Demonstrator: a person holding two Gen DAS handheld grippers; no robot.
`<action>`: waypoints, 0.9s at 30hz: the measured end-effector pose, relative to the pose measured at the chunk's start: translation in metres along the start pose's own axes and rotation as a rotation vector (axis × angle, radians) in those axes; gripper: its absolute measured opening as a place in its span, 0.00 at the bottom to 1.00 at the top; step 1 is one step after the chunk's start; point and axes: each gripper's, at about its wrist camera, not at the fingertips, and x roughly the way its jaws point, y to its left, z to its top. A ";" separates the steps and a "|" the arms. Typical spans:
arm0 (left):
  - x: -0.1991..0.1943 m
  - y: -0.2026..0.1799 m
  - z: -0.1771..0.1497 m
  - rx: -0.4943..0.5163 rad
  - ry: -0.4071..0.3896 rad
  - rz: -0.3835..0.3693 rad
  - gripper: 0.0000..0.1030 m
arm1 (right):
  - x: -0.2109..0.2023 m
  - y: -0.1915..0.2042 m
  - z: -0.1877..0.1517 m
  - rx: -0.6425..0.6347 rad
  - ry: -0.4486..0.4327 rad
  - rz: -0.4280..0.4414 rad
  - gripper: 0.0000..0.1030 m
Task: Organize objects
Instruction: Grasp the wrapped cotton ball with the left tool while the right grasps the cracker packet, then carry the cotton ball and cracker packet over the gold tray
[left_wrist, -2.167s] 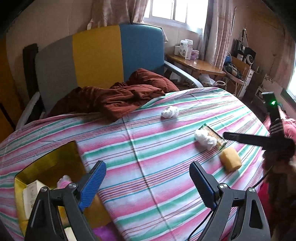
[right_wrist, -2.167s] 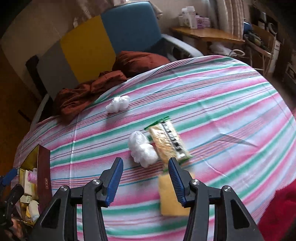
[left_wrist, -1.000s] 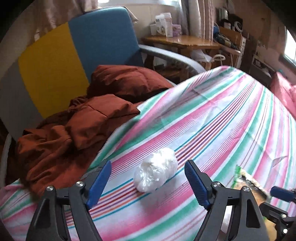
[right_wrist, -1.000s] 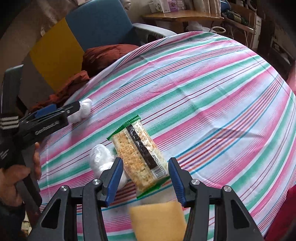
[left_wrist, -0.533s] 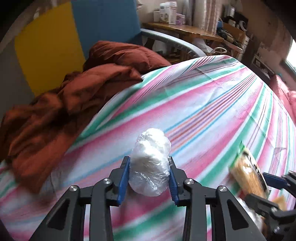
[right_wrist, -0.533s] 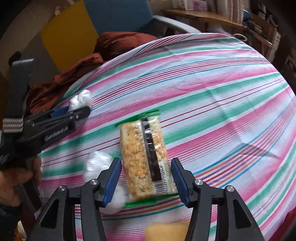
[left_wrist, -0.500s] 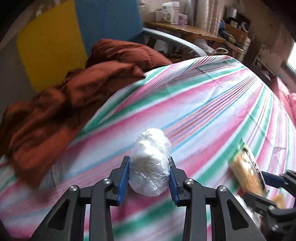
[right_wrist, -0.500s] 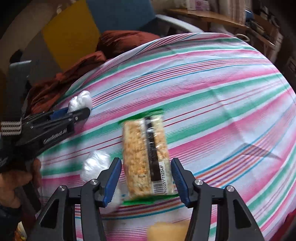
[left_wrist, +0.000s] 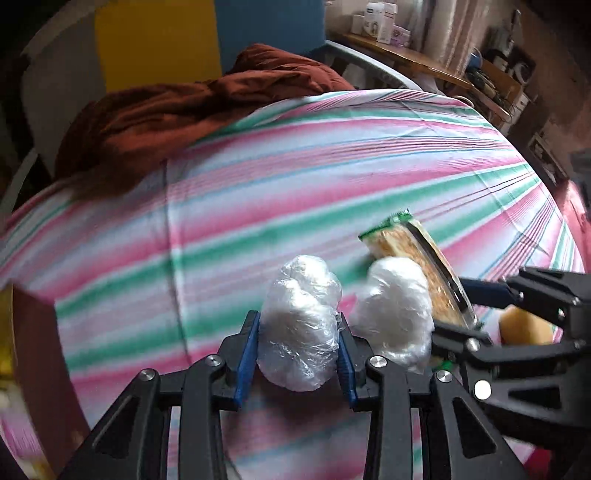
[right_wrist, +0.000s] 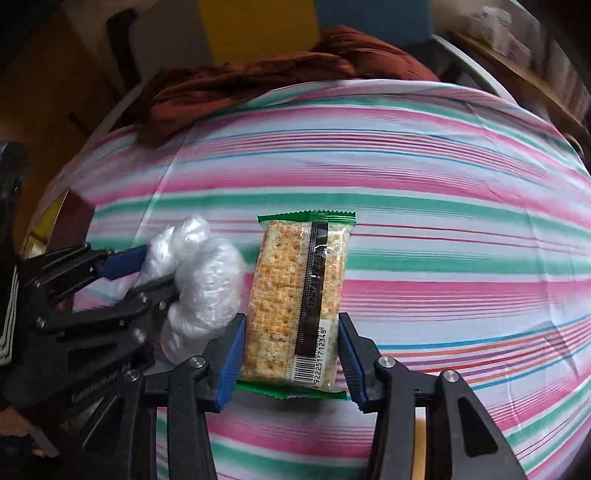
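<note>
Your left gripper (left_wrist: 298, 360) is clamped on a white plastic-wrapped bundle (left_wrist: 301, 325), both blue pads pressed into its sides, so that bundle is held just above the striped tablecloth (left_wrist: 258, 229).

A second plastic-wrapped bundle (left_wrist: 397, 314) lies on the cloth just to the right of it, loose, touching the long edge of a cracker packet (right_wrist: 297, 299).

That packet, clear wrap with green sealed ends and a barcode, sits lengthwise between the fingers of your right gripper (right_wrist: 291, 352). Those jaws are closing. The left pad is at the packet's edge and the right pad is just beside the other edge; you cannot yet call it a firm grip.

A yellow sponge-like block (left_wrist: 524, 326) rests on the cloth just beyond the right gripper, partly hidden by it.

At the far left edge of the left wrist view stands the dark red wall of an open box (left_wrist: 37, 354), blurred, with a yellow interior just visible. It looks like the likely place for these things, though its contents cannot be made out here.

A rust-brown garment (left_wrist: 192, 110) is heaped at the far side of the table, against a chair (left_wrist: 155, 40) with yellow and blue panels.

Judged from this, the sorting is partway along: one bundle is in hand, the packet is nearly gripped, and the second bundle and the yellow block are still to be collected.
</note>
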 end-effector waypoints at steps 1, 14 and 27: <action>-0.003 0.003 -0.005 -0.018 0.001 0.004 0.37 | 0.000 0.001 -0.001 -0.002 0.000 -0.006 0.47; -0.022 0.003 -0.051 -0.071 -0.053 0.068 0.37 | 0.006 0.006 0.003 -0.042 -0.005 -0.098 0.46; -0.016 0.002 -0.052 -0.086 -0.098 0.069 0.39 | 0.008 0.009 0.000 -0.034 -0.012 -0.104 0.47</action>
